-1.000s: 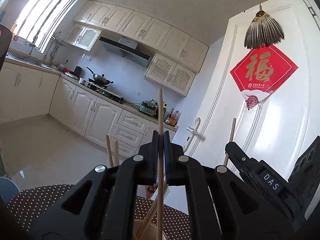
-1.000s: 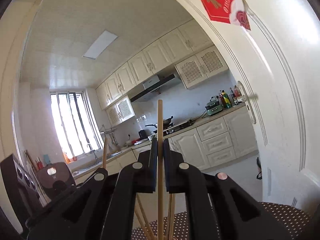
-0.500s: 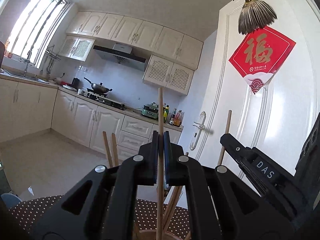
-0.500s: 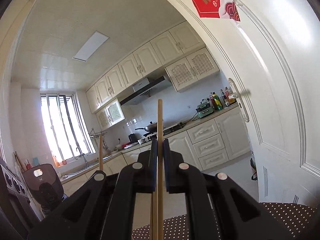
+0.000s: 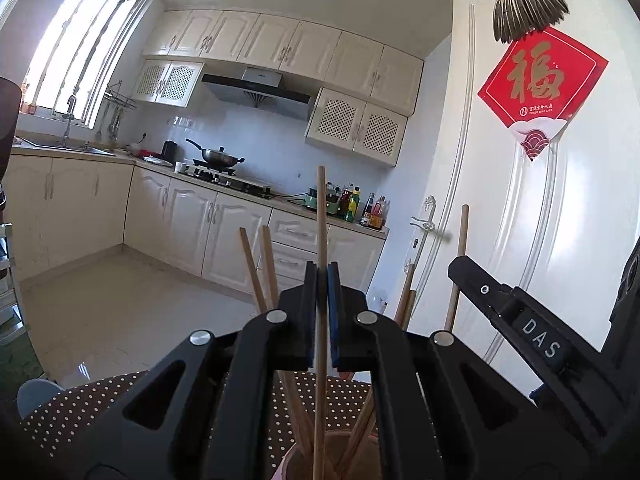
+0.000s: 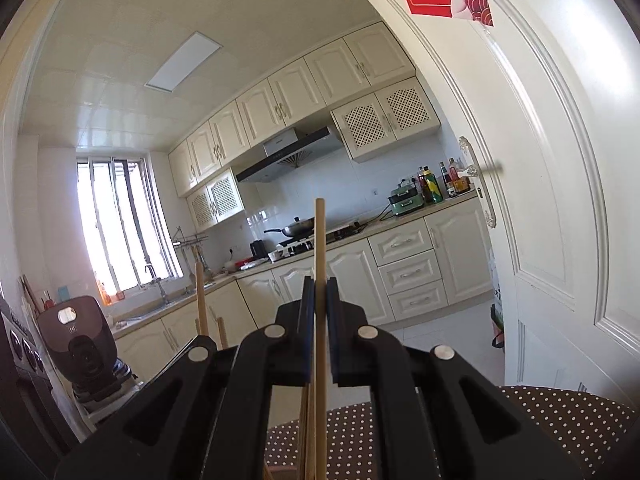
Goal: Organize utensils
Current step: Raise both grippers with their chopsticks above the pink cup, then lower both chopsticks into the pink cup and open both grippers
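Both wrist views level, close behind tongs, sharing kitchen cabinets (image 5: 224, 216)

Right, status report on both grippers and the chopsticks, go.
Left hand-held gripper shut on upright chopstick. Right hand-held gripper shut on its own chopstick. Holder directly below, other chopsticks already standing in it, crowding the drop.

Bright daylight floods in through the window (image 5: 76, 52), overexposing its panes; floor tiles (image 5: 120, 320) show glare, and fisheye distortion bends the dark edges.
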